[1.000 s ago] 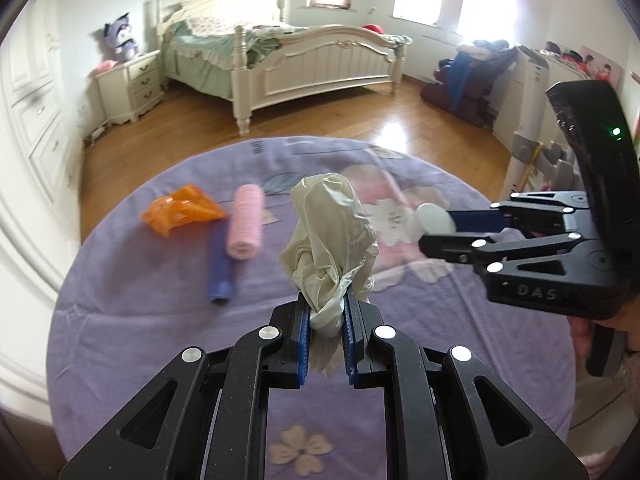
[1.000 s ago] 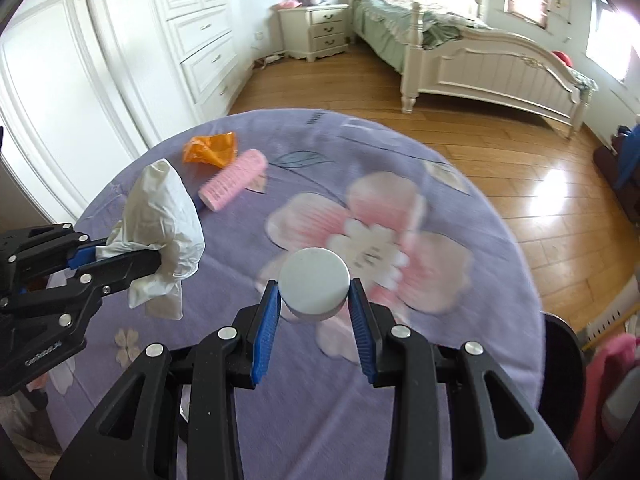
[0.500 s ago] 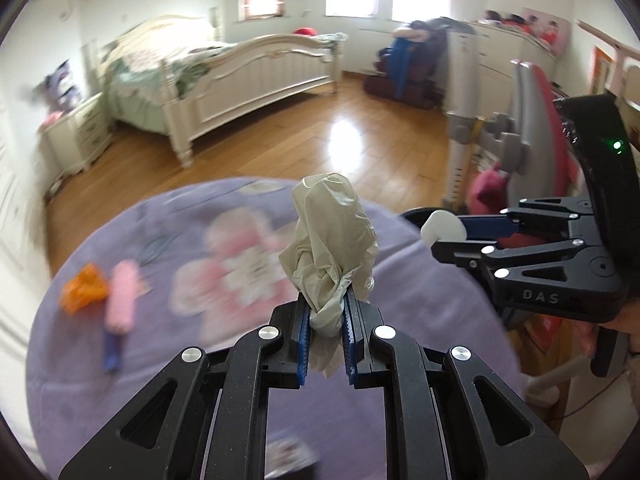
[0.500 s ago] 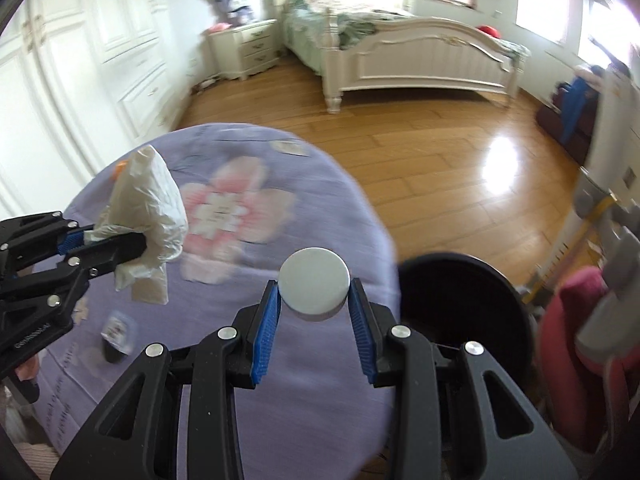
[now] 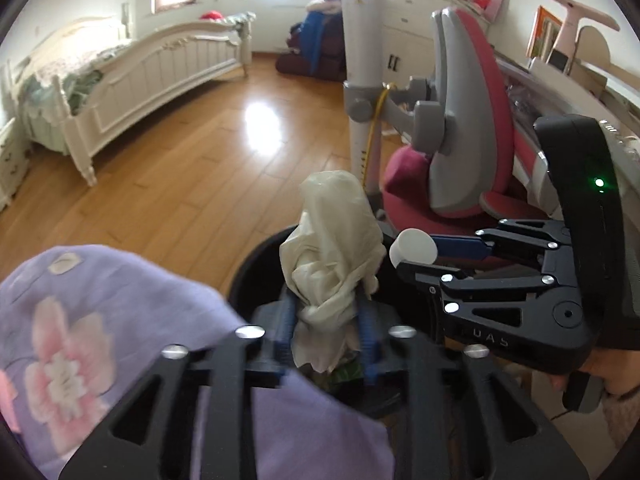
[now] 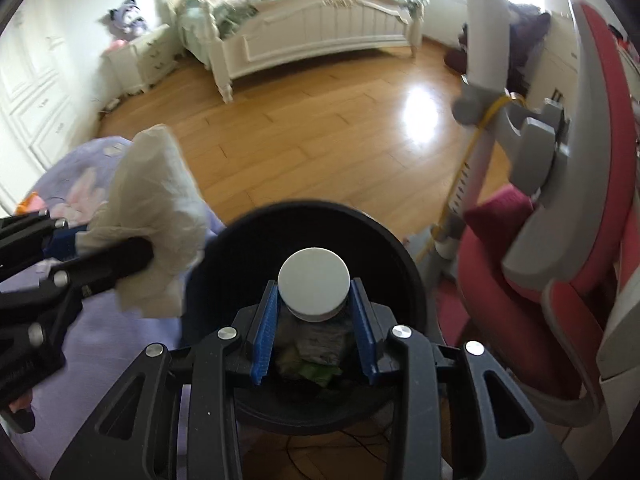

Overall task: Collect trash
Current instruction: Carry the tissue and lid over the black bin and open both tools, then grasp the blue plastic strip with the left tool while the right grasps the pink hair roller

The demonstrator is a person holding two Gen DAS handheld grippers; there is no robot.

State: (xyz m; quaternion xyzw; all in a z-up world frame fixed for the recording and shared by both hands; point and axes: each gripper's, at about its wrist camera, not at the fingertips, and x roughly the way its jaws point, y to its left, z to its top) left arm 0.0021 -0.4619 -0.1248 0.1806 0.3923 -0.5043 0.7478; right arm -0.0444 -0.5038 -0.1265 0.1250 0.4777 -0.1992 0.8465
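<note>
Now the left claw (image 5: 326,330) is opening around the crumpled tissue (image 5: 332,256) over the bin (image 6: 304,240) (lower centre); right claw (image 6: 314,320) grips the white cap (image 6: 313,285): release squarely inside.

bin (image 6: 404,264) contents dim, tablecloth (image 5: 120,320) blurred

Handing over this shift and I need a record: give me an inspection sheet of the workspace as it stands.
surface: purple flowered tablecloth, beside the black bin.
job's things: crumpled tissue and white cap, both over the bin.
clutter: wrappers inside the bin.
grippers: left gripper jaws have just been opening, tissue loose between them; right gripper shut on the cap.
cables: yellow cord on a white post; dark cable on the floor.
surroundings: bed, pink chair, wooden floor.
</note>
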